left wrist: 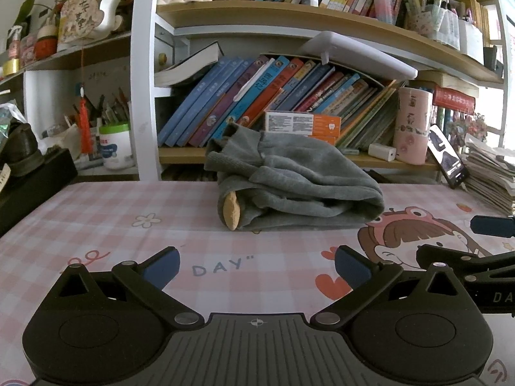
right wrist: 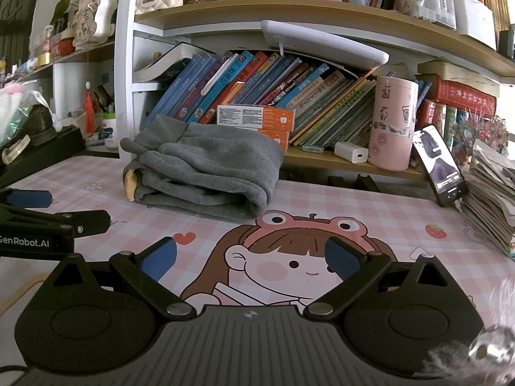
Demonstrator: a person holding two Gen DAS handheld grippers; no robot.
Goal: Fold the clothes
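Note:
A grey fleece garment (left wrist: 289, 183) lies folded in a thick bundle at the far side of the pink checked desk mat (left wrist: 96, 218), with a tan lining patch showing at its left end. In the right wrist view the same grey garment (right wrist: 206, 170) sits left of centre on the mat (right wrist: 370, 212). My left gripper (left wrist: 257, 270) is open above the mat, well short of the bundle, nothing between its blue pads. My right gripper (right wrist: 251, 260) is open too, over the cartoon girl print. Each gripper shows at the edge of the other's view.
A bookshelf (left wrist: 289, 157) full of leaning books backs the desk. A pink cup (right wrist: 392, 122), a white charger (right wrist: 352, 152) and orange boxes (right wrist: 257, 117) stand on its low shelf. A phone (right wrist: 439, 167) leans against a paper stack (right wrist: 492, 193) at right. A black box (left wrist: 32, 186) sits at left.

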